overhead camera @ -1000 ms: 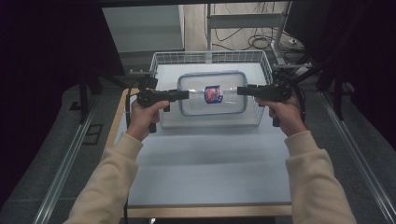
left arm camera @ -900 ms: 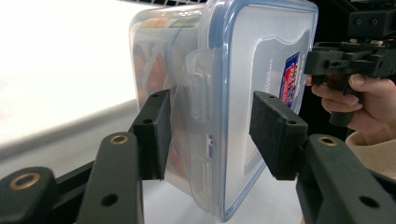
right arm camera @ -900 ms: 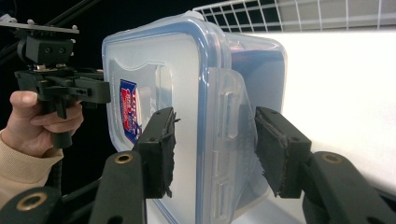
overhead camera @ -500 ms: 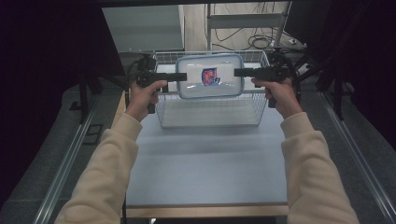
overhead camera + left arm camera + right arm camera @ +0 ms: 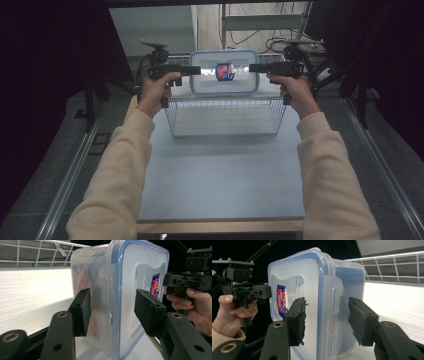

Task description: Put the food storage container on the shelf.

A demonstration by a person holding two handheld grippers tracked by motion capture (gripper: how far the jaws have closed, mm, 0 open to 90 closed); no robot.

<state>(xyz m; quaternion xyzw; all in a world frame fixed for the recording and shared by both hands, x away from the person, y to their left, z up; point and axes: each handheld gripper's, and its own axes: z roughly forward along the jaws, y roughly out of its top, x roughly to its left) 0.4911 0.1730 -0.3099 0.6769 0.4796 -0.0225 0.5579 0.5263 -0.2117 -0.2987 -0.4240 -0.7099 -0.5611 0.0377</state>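
Box (image 5: 224, 73) held in the air above the wire basket (image 5: 225, 116), its long axis running straight between the grippers. Left gripper (image 5: 198, 70) clamps the left end and right gripper (image 5: 251, 68) the right, each pinching a lid latch.

High overview; two close, opposed views of container (image 5: 224, 72)

A: What blocks the way below the container (image 5: 224, 73)?
B: The wire basket (image 5: 225, 116); its walls ring the far end of the table (image 5: 220, 175).
A: And the near side?
B: Bare table lies between the sleeves. The left claw (image 5: 196, 70) and right claw (image 5: 252, 68) close off the container's two ends.
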